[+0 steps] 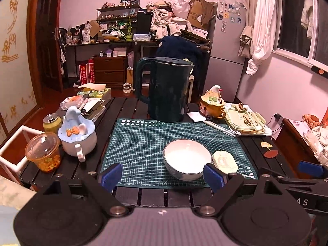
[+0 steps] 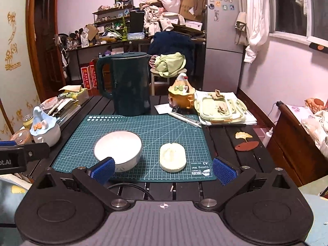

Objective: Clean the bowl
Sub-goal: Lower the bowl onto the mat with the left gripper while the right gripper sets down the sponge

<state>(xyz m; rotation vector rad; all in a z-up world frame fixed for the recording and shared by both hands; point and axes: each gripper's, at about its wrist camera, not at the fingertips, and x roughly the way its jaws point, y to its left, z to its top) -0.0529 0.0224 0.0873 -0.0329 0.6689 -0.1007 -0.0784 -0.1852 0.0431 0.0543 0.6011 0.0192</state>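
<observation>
One green cutting mat [image 2: 143,135] is lying on one dark slatted table [image 2: 229,141], and everything is being counted from that mat. Sitting on it are one white bowl [image 2: 117,146] and one pale sponge [image 2: 172,157]. Standing at its far edge is one dark green kettle [image 2: 131,84]. Two figurine mugs are flanking it: one blue [image 1: 76,136] to the left, one yellow [image 2: 182,94] beyond the far right corner. Left of the mat, one drink can [image 1: 51,122] and one clear plastic cup [image 1: 43,152] are waiting.
</observation>
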